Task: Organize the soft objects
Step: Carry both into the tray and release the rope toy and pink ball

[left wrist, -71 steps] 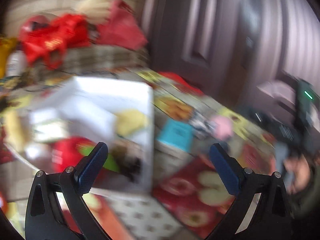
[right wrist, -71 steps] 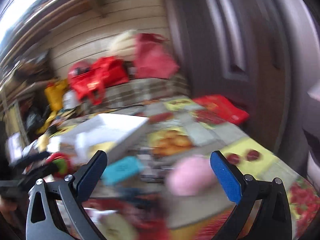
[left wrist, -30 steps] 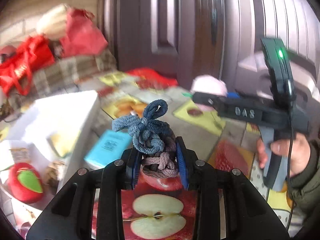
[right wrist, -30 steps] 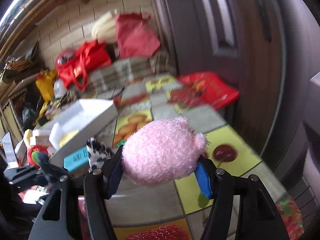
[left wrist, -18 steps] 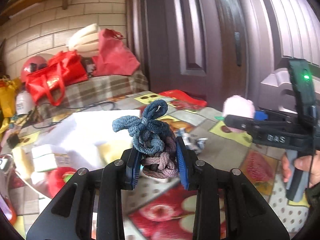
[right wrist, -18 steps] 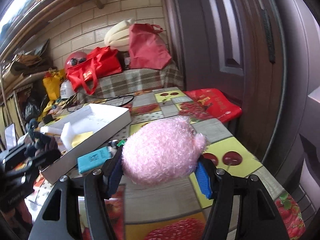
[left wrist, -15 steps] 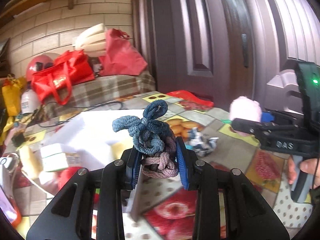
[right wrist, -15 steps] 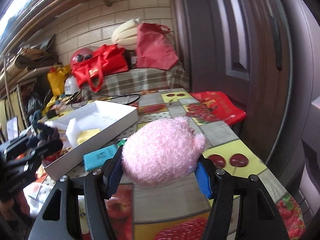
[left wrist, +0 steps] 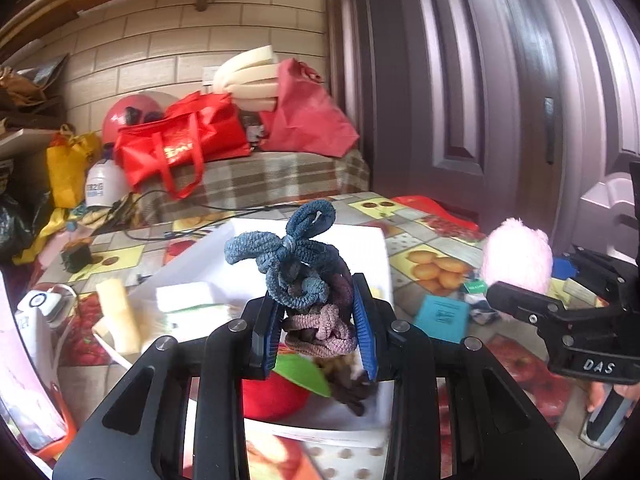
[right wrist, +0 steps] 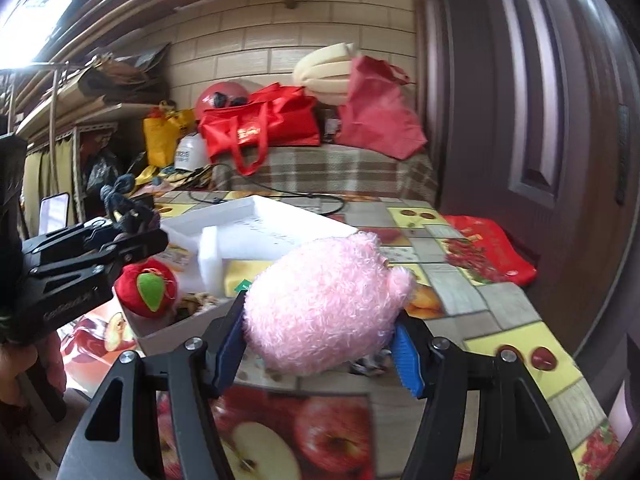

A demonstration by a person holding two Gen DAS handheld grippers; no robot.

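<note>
My left gripper (left wrist: 318,334) is shut on a bundle of hair ties (left wrist: 304,276), blue, purple and brown, and holds it above the near end of a white box (left wrist: 360,240). My right gripper (right wrist: 322,346) is shut on a pink plush toy (right wrist: 324,304) and holds it above the table, to the right of the box (right wrist: 256,216). In the box lie a red plush apple (right wrist: 148,286), a yellow sponge (right wrist: 240,272) and white foam pieces (left wrist: 188,300). The pink toy also shows at the right of the left wrist view (left wrist: 516,256).
The table has a fruit-print cloth (right wrist: 500,320). A teal card (left wrist: 442,316) and a small patterned thing lie on it beside the box. A red pouch (right wrist: 488,248) lies at the far right edge. Red bags (right wrist: 256,128) sit on a checked bench behind. A dark door (right wrist: 540,120) stands right.
Both grippers went from open and empty to shut on their objects, then lifted. The left gripper with the hair ties has moved left over the box. The right gripper has come nearer to the box.
</note>
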